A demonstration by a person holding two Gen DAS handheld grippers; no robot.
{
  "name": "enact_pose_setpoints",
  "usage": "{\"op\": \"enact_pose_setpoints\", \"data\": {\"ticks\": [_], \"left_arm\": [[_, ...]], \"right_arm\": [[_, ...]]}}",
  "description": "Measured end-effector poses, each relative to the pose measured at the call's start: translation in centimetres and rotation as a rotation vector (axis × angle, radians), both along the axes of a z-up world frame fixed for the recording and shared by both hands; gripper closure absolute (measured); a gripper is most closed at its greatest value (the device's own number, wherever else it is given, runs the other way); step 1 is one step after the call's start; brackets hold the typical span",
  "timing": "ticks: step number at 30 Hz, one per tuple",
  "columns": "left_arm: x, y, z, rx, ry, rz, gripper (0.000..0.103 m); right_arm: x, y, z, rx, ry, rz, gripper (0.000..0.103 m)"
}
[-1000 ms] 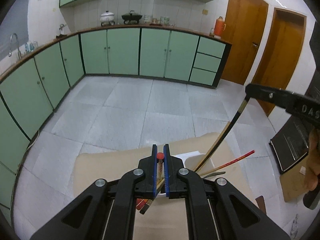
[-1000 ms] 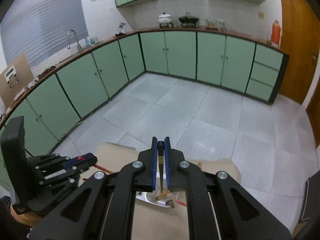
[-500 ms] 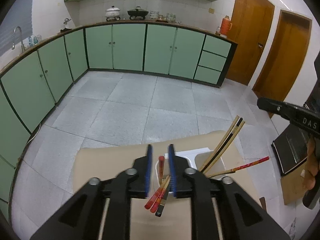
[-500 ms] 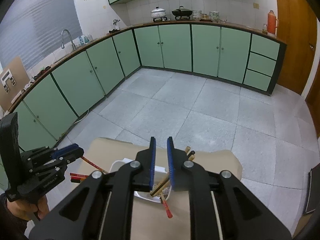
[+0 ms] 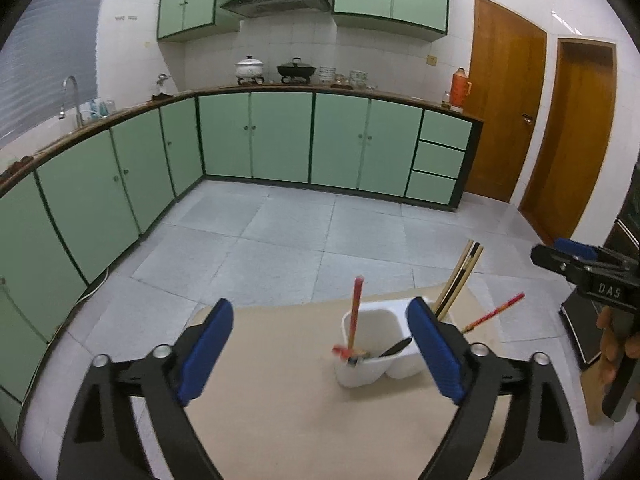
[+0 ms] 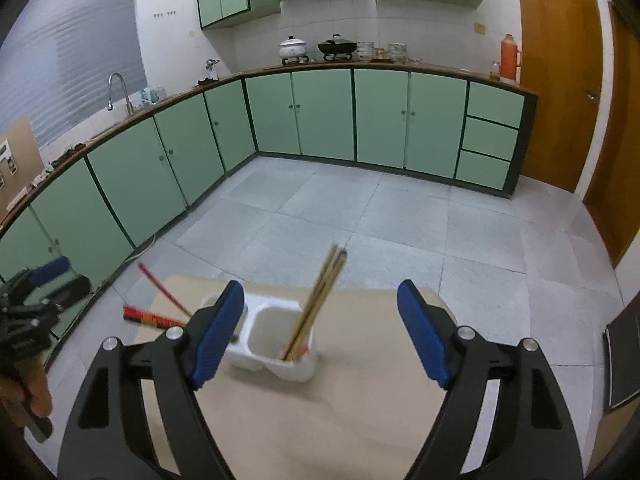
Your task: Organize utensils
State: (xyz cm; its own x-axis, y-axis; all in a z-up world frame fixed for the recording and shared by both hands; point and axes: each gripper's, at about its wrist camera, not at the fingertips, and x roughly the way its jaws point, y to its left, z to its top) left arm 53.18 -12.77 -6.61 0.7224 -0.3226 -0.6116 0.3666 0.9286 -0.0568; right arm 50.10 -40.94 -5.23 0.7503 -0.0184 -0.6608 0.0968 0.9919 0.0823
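Observation:
A white two-compartment utensil holder [image 5: 374, 354] [image 6: 276, 340] stands on the tan table. In the left wrist view a red chopstick [image 5: 354, 314] stands in its left compartment, dark and bamboo chopsticks [image 5: 460, 276] lean from the right one, and another red chopstick [image 5: 494, 312] sticks out right. In the right wrist view bamboo chopsticks [image 6: 318, 304] lean in the near compartment and red chopsticks [image 6: 160, 298] stick out left. My left gripper [image 5: 320, 344] is open and empty, short of the holder. My right gripper [image 6: 320, 332] is open and empty, also pulled back.
The tan table [image 5: 300, 420] ends just beyond the holder, with grey tiled floor past it. Green cabinets [image 5: 280, 140] line the far walls. A dark flat object [image 6: 622, 364] lies at the right. Each gripper shows in the other's view, at the sides [image 5: 588, 272] [image 6: 32, 304].
Both grippers opened and let go of their chopsticks, which now stand in the holder. Both grippers pulled back from it.

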Motion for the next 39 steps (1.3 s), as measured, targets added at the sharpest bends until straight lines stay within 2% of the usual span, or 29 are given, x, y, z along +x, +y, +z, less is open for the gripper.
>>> {"op": "enact_pose_setpoints", "data": {"ticks": [3, 9, 16, 20, 25, 28, 32, 35, 39], "left_arm": [[-1.3, 0.8, -0.4, 0.015, -0.014, 0.023, 0.006], [-5.0, 2.3, -1.6, 0.052, -0.051, 0.047, 0.006], [-10.0, 4.5, -3.0, 0.045, -0.072, 0.086, 0.006], [-13.6, 5.4, -3.7, 0.030, -0.080, 0.092, 0.006], [-18.4, 7.3, -3.8, -0.029, -0.113, 0.108, 0.006], [-21.3, 8.4, -3.5, -0.049, -0.140, 0.136, 0.006], [-24.5, 9.4, -3.1, -0.055, -0.146, 0.163, 0.006], [-26.5, 10.3, -2.7, -0.051, -0.151, 0.178, 0.006], [-29.5, 11.6, -2.3, -0.060, -0.152, 0.206, 0.006]], "right_arm": [[-2.4, 0.9, -0.9, -0.029, -0.013, -0.004, 0.013], [-7.4, 3.6, -1.8, -0.141, -0.085, 0.006, 0.006], [-13.9, 5.9, -3.4, -0.181, -0.156, -0.034, 0.006], [-17.7, 7.0, -3.8, -0.171, -0.177, -0.088, 0.006], [-22.7, 8.1, -4.5, -0.155, -0.208, -0.127, 0.006], [-25.0, 9.2, -4.8, -0.134, -0.193, -0.146, 0.006], [-27.4, 10.7, -5.2, -0.104, -0.145, -0.137, 0.006], [-30.0, 12.1, -4.7, -0.115, -0.158, -0.129, 0.006], [-33.0, 12.8, -4.0, -0.077, -0.179, -0.133, 0.006]]}}
